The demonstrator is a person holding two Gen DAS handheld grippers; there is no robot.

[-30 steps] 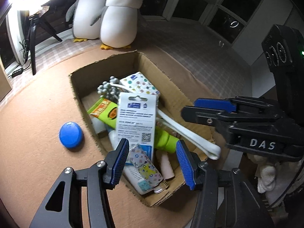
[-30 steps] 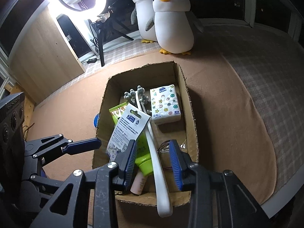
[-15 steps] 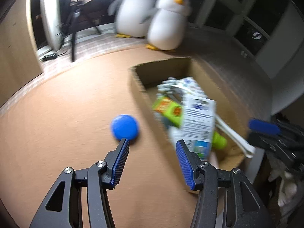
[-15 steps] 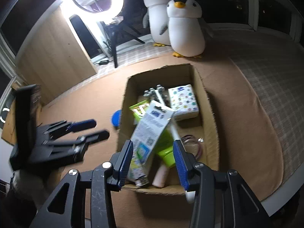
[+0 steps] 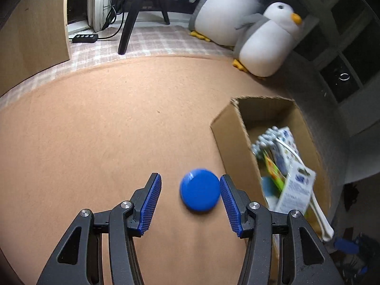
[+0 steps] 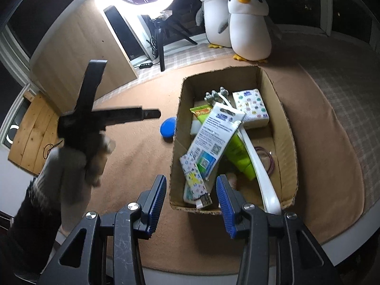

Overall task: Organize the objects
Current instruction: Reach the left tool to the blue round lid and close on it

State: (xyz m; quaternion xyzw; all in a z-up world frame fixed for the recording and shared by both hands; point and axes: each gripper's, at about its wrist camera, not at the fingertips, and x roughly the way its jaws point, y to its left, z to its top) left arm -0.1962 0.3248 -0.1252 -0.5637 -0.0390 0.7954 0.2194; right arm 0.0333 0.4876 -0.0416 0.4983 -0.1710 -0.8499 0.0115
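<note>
Step in hand: pickup of blue lid [image 5: 200,190], the one item outside the box [image 5: 234,147], lying on the counter [image 5: 95,142] beside its left wall. Left tool [image 5: 190,204] wide open, empty, lid betw. pads nr right pad. Right tool [image 6: 192,204] open, empty, at box's near end. Next: lower, center, close on lid, carry to box.

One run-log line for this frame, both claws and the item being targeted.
left claw: open, straddling blue lid on mat, not gripped | right claw: open, empty, above near end of cardboard box | lid outside box
</note>
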